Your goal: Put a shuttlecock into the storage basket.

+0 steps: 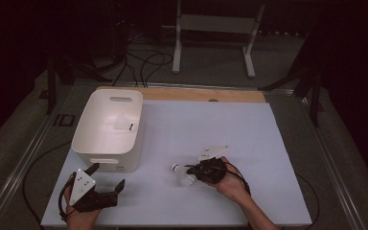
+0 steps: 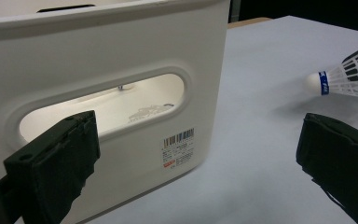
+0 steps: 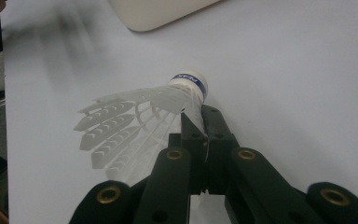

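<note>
Room: we see a dark space with a grey floor, black cables and a white metal stand (image 1: 214,28) behind the table.
Surface: we work on a white surface (image 1: 211,129) with a strip of bare wood along its far edge.
Bin: we have a white plastic bin (image 1: 108,129) at the left of the surface, with slot handles and a barcode sticker (image 2: 178,147) on its near wall; something small and pale lies inside, too faint for us to name.
Shuttlecock: we find the white shuttlecock (image 1: 183,175) near the middle of the surface, to the right of the bin and apart from it; it has a blue band around its cork tip, and that tip points towards the bin.
Right tongs: our right tongs (image 3: 200,116) are together, clamped on the edge of the shuttlecock's skirt just behind the cork; whether it rests on the surface or is lifted we cannot tell.
Left tongs: our left tongs (image 2: 196,163) stand wide apart with nothing between them, low over the surface just in front of the bin's near wall, facing its handle slot.
</note>
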The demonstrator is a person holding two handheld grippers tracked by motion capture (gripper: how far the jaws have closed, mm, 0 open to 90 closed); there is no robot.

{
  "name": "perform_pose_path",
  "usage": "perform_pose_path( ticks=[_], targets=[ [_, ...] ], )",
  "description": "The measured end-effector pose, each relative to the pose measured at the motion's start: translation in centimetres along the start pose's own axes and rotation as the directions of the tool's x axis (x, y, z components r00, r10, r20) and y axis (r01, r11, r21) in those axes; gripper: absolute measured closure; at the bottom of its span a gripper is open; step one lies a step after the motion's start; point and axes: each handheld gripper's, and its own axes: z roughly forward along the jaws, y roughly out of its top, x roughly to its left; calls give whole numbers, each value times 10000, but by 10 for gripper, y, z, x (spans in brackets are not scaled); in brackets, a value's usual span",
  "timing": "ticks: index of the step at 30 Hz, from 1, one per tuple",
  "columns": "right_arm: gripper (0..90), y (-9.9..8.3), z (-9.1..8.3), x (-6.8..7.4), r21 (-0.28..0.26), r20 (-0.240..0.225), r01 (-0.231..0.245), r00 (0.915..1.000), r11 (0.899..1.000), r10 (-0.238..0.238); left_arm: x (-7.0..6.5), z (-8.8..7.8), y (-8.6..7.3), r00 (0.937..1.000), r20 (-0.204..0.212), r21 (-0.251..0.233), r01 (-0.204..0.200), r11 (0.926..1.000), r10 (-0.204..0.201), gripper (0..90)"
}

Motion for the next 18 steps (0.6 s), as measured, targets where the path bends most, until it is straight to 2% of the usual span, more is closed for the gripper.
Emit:
perform_pose_path(
  ticks=[18],
  targets=[
    [893,9,-9,0,-216,62,172,9998,9996,-170,0,0,0,10000,-16,-2,-10,10000,10,0]
  ],
)
